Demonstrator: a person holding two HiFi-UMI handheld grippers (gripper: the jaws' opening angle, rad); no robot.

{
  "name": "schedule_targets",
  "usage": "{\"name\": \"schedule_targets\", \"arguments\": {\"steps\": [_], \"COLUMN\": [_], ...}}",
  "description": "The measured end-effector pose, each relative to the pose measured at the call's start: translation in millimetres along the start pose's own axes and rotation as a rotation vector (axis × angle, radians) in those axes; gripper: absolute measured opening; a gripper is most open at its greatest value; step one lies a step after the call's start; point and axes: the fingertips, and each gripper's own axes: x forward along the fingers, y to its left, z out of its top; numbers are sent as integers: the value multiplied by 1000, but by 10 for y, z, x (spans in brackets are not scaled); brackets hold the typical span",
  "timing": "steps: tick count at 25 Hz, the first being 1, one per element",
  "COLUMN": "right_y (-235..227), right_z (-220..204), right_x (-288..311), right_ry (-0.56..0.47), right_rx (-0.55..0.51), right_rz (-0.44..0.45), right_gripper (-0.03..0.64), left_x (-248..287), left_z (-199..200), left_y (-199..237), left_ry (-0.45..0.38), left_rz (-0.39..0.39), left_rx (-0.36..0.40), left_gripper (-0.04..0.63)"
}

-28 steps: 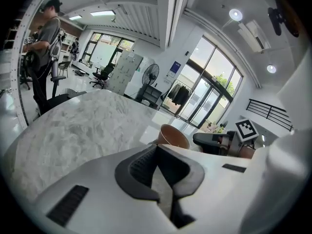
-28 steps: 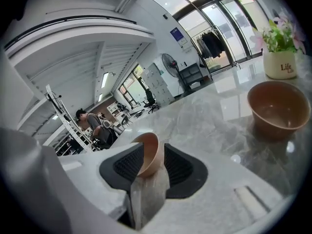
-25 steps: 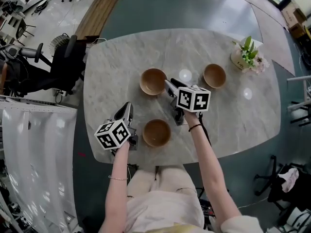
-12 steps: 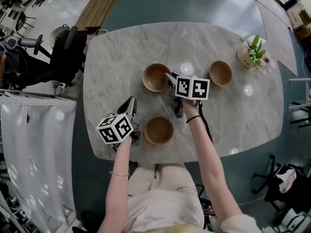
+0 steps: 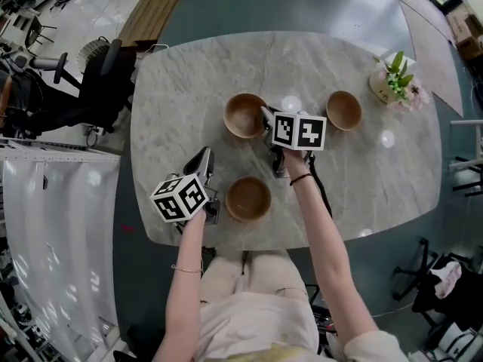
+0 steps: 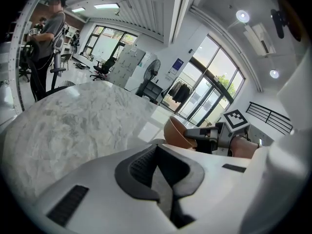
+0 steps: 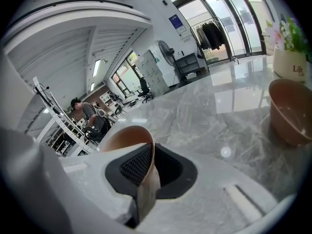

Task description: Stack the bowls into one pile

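Note:
Three wooden bowls sit on the marble table [image 5: 189,89]: a far-left bowl [image 5: 243,115], a far-right bowl [image 5: 344,110] and a near bowl [image 5: 248,198]. My right gripper [image 5: 266,117] has just been closing, and its jaws now pinch the right rim of the far-left bowl [image 7: 127,136]; the thin wall stands between the pads [image 7: 138,165]. The far-right bowl [image 7: 290,110] lies off to its right. My left gripper [image 5: 202,160] rests left of the near bowl, shut and holding nothing [image 6: 161,179]. From the left gripper view, the gripped bowl [image 6: 176,132] and the right gripper [image 6: 207,136] show ahead.
A potted plant [image 5: 395,78] stands at the table's far right corner, beyond the far-right bowl. An office chair [image 5: 94,89] is off the table's left side. A person [image 7: 90,115] sits far back in the room.
The right gripper moved up to the far-left bowl and closed its jaws on the rim. The left gripper stayed where it was.

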Motion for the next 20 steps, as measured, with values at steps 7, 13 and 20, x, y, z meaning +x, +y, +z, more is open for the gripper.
{"name": "schedule_targets", "arguments": {"steps": [7,13,20], "right_y": [138,231,481], "right_z": [-8,-111,-333], "right_x": [-261,-498,-830], "right_ry": [-29,-55,-59], "right_rx": [2,17,-3], "right_rz": [29,65,111], "right_gripper": [25,25,25], "left_x": [-236,-401,-629], "left_z": [48,25,-45], "left_y": [-36,-46,-152], "left_ry": [-21,-43,-42], "left_rz": [-9,-9,-31], "left_rx": [21,31,42], "left_gripper": [0,0,0]}}
